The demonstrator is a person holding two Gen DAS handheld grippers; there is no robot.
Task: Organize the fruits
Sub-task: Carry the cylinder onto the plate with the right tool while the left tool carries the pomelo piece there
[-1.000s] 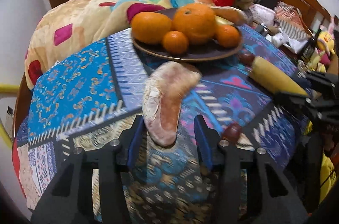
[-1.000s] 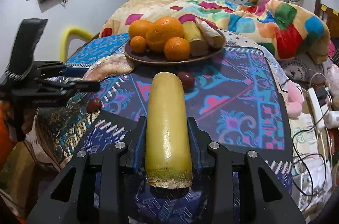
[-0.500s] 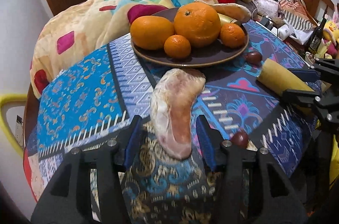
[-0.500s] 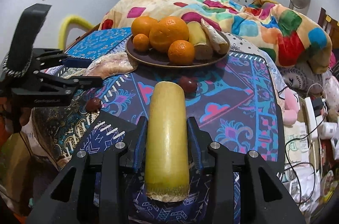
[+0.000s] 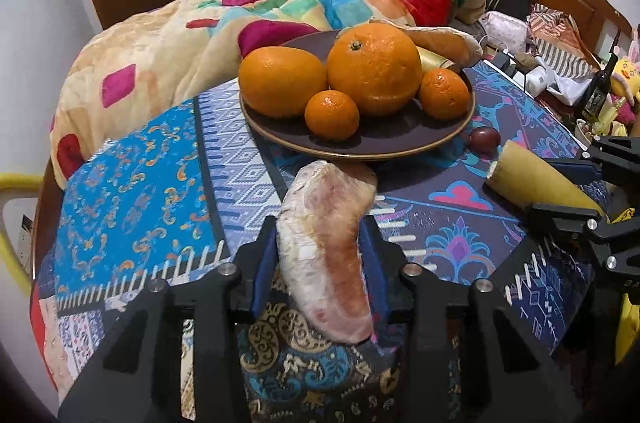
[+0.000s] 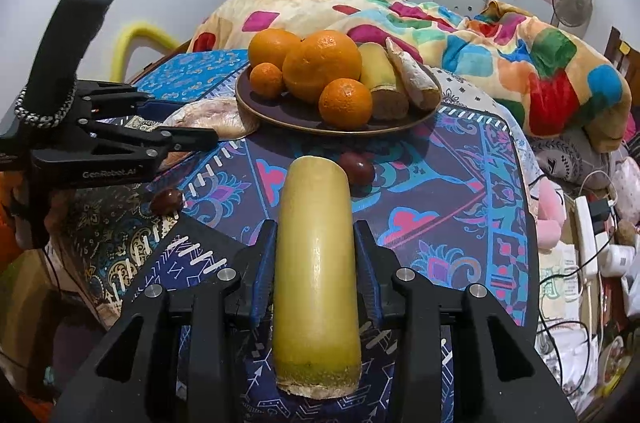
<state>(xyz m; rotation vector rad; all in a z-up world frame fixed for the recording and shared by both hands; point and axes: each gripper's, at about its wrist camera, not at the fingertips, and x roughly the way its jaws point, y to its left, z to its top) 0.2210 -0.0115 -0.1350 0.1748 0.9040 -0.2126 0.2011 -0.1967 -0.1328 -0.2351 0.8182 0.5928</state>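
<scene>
The plate sits on the tabletop, which wears a bright patterned cloth. On the plate lie a big orange, a second orange on its left, and two small oranges at the front. Behind the big orange lie a yellow piece and a pale pink piece.

The left hand-held gripper is clamped on a pink fruit. The far tip of that fruit is just in front of the plate's near rim. The blue pads press its sides.

The right hand-held gripper is clamped on a long yellow fruit. That fruit points toward the plate and its far end stops short of the rim. A dark plum lies between the yellow fruit's far end and the plate. Another plum lies well in front of the plate, on its left side in the right wrist view.

In the right wrist view, white letters on the side of the left hand-held gripper read "GenRobot.AI".

A blanket with coloured squares lies behind the plate.
</scene>
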